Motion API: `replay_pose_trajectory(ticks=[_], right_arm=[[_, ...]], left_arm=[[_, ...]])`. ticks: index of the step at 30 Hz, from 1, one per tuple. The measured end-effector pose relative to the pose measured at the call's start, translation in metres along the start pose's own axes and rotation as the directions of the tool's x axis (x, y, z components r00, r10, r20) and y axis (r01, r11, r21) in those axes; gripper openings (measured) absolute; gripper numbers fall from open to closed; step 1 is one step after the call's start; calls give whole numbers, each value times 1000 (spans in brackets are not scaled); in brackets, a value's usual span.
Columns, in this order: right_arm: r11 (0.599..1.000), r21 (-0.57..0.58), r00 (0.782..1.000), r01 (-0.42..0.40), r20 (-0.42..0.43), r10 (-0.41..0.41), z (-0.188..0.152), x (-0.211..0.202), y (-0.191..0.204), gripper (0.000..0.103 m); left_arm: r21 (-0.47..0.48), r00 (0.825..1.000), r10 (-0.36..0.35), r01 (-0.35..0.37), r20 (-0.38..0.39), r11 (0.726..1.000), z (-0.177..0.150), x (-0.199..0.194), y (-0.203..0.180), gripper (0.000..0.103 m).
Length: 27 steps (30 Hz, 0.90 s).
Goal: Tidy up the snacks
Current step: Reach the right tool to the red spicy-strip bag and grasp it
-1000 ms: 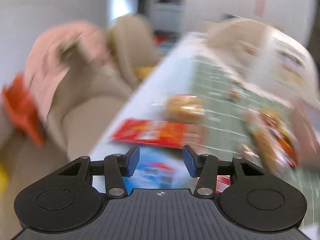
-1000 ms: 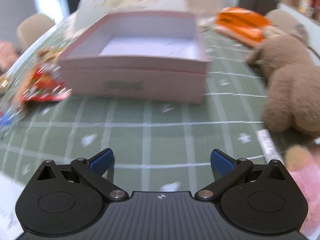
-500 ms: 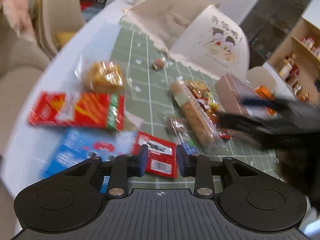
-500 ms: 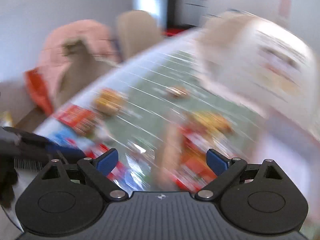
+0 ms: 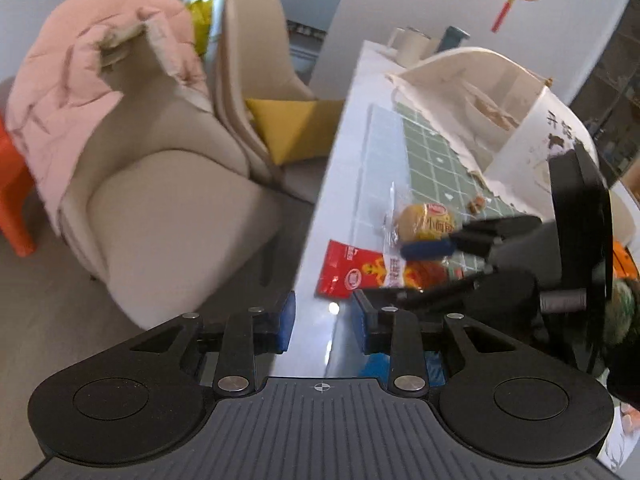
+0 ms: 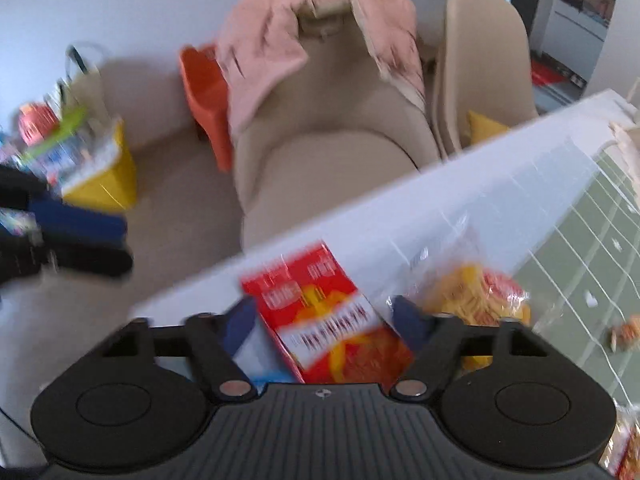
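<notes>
A red snack packet [image 6: 324, 320] lies near the white table's edge, between the spread fingers of my right gripper [image 6: 328, 322], which is open around it. A clear-wrapped yellow snack [image 6: 476, 296] lies just right of it. In the left wrist view the red packet [image 5: 360, 272] and the yellow bun snack [image 5: 426, 222] show with the right gripper [image 5: 432, 248] reaching over them. My left gripper [image 5: 323, 316] is open and empty at the table's left edge.
A beige armchair [image 5: 168, 192] with a pink jacket [image 5: 72, 92] stands beside the table, with a second chair and yellow cushion [image 5: 292, 128] behind. A green grid mat [image 5: 432, 160] covers the table. A white paper bag [image 5: 520, 120] stands at the back.
Both grippers swung left toward the table's edge. My right gripper came down over the red packet. My left gripper opened slightly and now points at the armchair and table edge.
</notes>
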State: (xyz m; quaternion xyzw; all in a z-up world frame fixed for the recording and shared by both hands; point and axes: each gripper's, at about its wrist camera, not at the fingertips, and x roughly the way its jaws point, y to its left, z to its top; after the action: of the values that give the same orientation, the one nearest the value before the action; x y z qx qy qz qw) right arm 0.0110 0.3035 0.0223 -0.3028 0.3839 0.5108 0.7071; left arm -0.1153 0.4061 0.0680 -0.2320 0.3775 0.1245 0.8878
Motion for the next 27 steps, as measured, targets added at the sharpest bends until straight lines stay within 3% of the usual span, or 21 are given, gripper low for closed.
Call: replay_pose_trajectory(ticks=[4,6,7,10,13,15,18,19,20,22,27], right_arm=[[991,114,998,64,-25,-62,-40,-40,-26,43],[974,207,995,97,-30,-93,-67,-69,-45,20],[957,261,992,122,-47,-114,-82,-85,-54,3],[917,356,984,178,-46,-174,-128,-126,-72,2],[881,409,970,239,-69,-231,-169,-155,-78,3],[871,438,974,223,-59,-219,-182,-166,-77,4],[887,426,980,179,2,-199,-170,-167,-66,13],[899,406,981,166,30,-194,-162,-165,-60,27],[913,380,980,149,64,-186,-147,-157,-54,48],[933,341,979,114,120,-164,-124,-140,-46,71],[946,319,996,49,57,-71,-79,-75,-41,70]], left_arm=[[62,997,-62,64,-43,996,-4,24,-18,34],[91,995,-78,84,-70,992,-9,42,-33,34],[101,993,-83,92,-88,991,-10,51,-42,34],[147,985,-145,158,-92,976,-14,53,-69,34],[253,974,-195,219,-118,942,-15,56,-106,35],[291,974,-174,209,-142,933,-18,62,-119,35],[254,983,-108,144,-151,956,-24,65,-111,35],[223,984,-91,124,-152,967,-25,64,-103,34],[189,985,-78,106,-152,976,-26,63,-95,34],[134,988,-62,81,-139,988,-23,60,-83,34],[130,988,-56,75,-145,989,-5,43,-68,34]])
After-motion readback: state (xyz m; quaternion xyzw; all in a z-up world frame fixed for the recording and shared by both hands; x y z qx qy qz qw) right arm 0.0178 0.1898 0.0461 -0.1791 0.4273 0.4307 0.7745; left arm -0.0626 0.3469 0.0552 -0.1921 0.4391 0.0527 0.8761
